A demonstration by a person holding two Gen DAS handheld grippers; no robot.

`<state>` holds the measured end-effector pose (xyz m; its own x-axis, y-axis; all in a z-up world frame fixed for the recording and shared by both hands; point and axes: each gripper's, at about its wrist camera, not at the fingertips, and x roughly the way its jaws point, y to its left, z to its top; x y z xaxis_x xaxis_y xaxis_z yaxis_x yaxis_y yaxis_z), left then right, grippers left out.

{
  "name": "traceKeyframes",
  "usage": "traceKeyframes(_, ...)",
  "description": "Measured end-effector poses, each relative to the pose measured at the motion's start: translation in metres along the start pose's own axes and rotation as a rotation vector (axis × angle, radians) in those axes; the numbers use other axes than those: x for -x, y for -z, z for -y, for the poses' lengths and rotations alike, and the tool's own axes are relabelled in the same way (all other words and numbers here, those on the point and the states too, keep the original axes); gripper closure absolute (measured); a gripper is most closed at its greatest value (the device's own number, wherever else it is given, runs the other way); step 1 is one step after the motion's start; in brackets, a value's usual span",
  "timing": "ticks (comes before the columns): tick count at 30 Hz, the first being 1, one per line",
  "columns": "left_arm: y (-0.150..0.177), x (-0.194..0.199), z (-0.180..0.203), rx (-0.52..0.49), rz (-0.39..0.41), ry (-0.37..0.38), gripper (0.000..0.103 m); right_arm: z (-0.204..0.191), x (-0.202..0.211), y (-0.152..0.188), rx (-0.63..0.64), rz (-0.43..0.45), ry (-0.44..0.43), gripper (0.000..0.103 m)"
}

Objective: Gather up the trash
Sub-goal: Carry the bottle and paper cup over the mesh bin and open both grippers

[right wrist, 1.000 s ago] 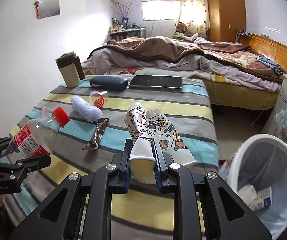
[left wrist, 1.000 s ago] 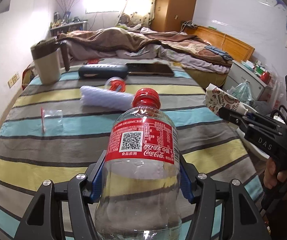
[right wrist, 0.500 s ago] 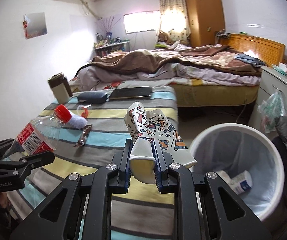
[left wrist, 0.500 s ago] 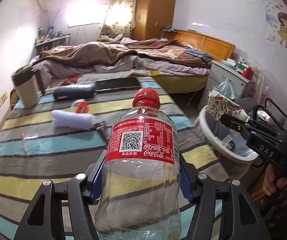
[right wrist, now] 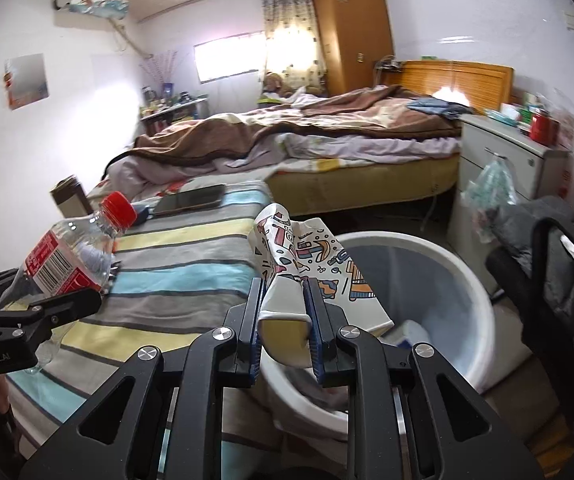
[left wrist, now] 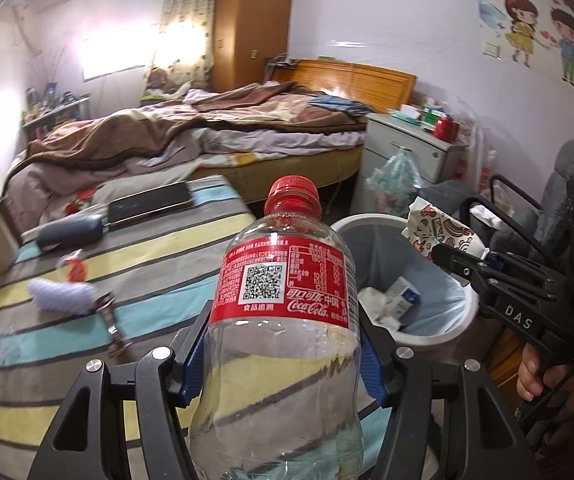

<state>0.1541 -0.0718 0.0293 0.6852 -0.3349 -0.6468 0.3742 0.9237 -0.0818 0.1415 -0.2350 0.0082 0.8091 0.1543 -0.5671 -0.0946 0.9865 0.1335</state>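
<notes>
While both hands hold trash, the bin has come into reach.

Up close, the left gripper (left wrist: 283, 364) squeezes an empty bottle (left wrist: 283, 320) with a red cap, and the right gripper (right wrist: 285, 320) pinches a squashed paper cup (right wrist: 307, 264) tight. A second ago both were over the striped bed (left wrist: 67, 320); now they have swung over, and the cup hangs just above the white bin (right wrist: 459, 272), which already has scraps inside. I think dropping comes next. Farther back, a wrapper (left wrist: 113, 320), a fluffy brush (left wrist: 61, 294) and a small red packet (left wrist: 73, 266) lie on the bed, not yet picked up.
</notes>
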Motion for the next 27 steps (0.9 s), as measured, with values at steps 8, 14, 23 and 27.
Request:
traceKeyframes(8, -0.016, -0.026, 0.042, -0.05, -0.017, 0.069, 0.041, 0.03, 0.004, 0.004, -0.044, -0.005, 0.077, 0.081)
traceKeyframes(14, -0.025, -0.051, 0.065, -0.072, -0.047, 0.114, 0.041, 0.05, -0.004, 0.011, -0.067, -0.056, 0.112, 0.081)
traceKeyframes(23, -0.032, -0.088, 0.092, -0.081, -0.098, 0.165, 0.041, 0.068, -0.017, 0.02, -0.074, -0.127, 0.162, 0.081)
traceKeyframes(27, -0.032, -0.098, 0.095, -0.065, -0.113, 0.178, 0.041, 0.072, -0.019, 0.022, -0.074, -0.143, 0.182, 0.08)
